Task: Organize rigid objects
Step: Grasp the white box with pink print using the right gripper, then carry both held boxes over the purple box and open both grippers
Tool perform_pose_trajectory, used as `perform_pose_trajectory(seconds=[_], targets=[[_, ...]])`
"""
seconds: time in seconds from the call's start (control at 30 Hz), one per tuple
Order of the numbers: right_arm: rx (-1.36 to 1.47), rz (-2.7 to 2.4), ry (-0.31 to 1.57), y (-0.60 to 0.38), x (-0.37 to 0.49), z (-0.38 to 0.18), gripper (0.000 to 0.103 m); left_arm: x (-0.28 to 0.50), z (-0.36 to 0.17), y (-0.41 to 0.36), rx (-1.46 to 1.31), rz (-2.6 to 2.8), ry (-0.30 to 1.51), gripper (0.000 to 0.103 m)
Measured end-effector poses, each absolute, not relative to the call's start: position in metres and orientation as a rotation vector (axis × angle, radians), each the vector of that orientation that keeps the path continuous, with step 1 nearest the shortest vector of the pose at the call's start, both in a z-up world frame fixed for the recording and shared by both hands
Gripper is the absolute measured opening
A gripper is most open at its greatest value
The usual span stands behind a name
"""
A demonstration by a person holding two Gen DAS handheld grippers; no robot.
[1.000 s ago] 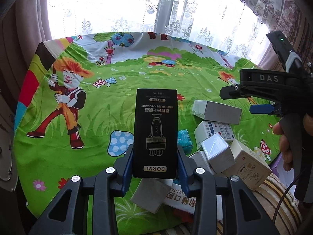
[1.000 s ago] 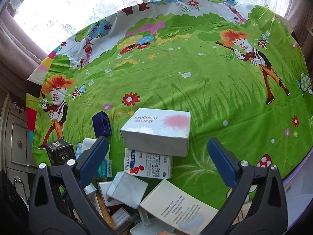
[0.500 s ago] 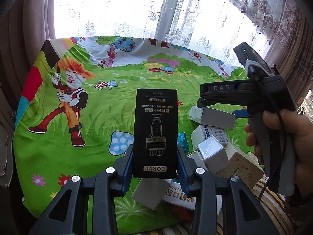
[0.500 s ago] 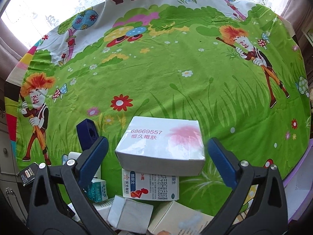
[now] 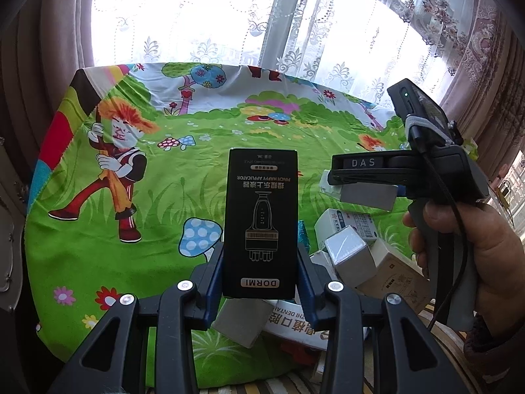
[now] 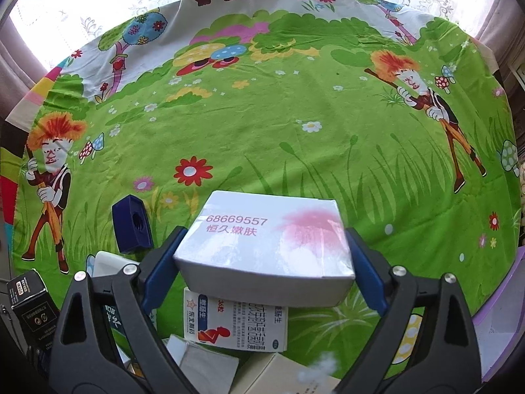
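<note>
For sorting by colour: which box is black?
The tall DORMI box clamped in the left claw; the boxes piled beside it are white or grey.

Cartoon-print tablecloth, lace curtains

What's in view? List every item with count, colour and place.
black box: one, black, upright in the left gripper
white box: one, white with pink print, atop the pile
medicine box: one, white, blue and red, under the white box
navy block: one, left of the white box
other boxes: count unclear, white and grey, piled
tablecloth: one, green cartoon print
left gripper: shut on the black box
right gripper: jaws just closing, pads against the white box
hand: one, holding the right gripper
</note>
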State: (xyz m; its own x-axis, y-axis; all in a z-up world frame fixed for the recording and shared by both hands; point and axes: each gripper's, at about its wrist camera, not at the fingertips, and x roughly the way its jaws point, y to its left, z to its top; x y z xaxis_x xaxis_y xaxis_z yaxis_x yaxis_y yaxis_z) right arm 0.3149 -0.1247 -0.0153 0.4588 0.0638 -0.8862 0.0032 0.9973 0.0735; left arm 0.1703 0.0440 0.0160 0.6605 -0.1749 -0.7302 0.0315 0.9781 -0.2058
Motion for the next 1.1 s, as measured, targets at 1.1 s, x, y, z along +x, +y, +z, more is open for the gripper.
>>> perform_pose_trajectory(seconds=[1.1], targets=[[0.113,0.006,0.88,-0.302,0.133,0.037,0.094,0.112,0.054,-0.092,-0.053,-0.276,0.837,0.041]])
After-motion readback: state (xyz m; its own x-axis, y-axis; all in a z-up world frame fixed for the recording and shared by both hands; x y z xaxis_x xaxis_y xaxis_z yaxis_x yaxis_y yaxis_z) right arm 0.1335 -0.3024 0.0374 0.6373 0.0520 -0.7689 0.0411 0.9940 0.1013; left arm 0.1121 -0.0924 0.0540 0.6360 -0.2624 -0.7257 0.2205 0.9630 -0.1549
